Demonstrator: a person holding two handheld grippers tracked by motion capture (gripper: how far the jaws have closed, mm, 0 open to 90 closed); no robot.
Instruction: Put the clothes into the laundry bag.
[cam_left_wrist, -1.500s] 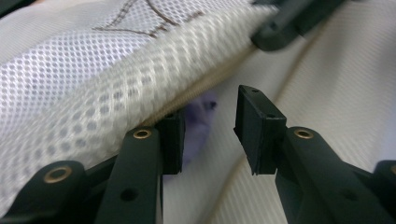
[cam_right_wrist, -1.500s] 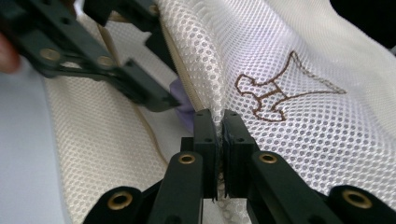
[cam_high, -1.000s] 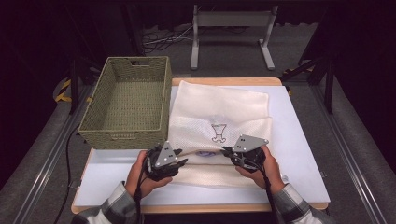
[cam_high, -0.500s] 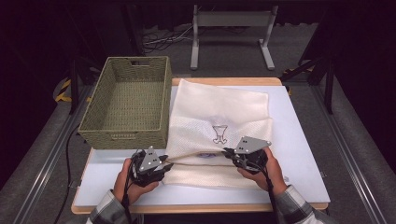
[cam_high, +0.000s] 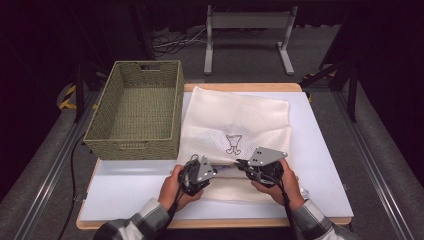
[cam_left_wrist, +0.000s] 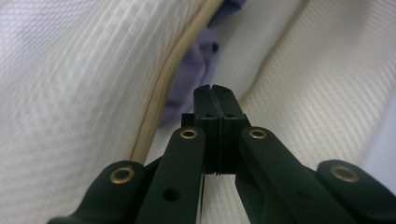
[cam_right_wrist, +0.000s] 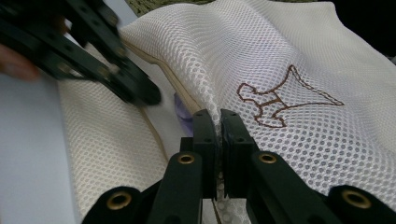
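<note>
Fingers of the right gripper (cam_right_wrist: 218, 122) clamp the mesh bag's (cam_high: 235, 120) upper layer, lifting its mouth just right of the woven basket (cam_high: 135, 107). Left gripper (cam_left_wrist: 215, 95) has just closed, apparently empty, beside the lilac cloth (cam_left_wrist: 187, 81) inside; better to reopen and grip that cloth squarely.

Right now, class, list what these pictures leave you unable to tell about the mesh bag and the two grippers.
- Purple item in the mesh bag: left gripper view, mesh folds cover most of it, so what it is stays unclear.
- Left gripper: jaws shut; whether they pinch mesh is hidden by the pads.
- Right gripper: shut on mesh; high view, its grey plate covers the tips.
- Basket: its near inside wall is hidden.
</note>
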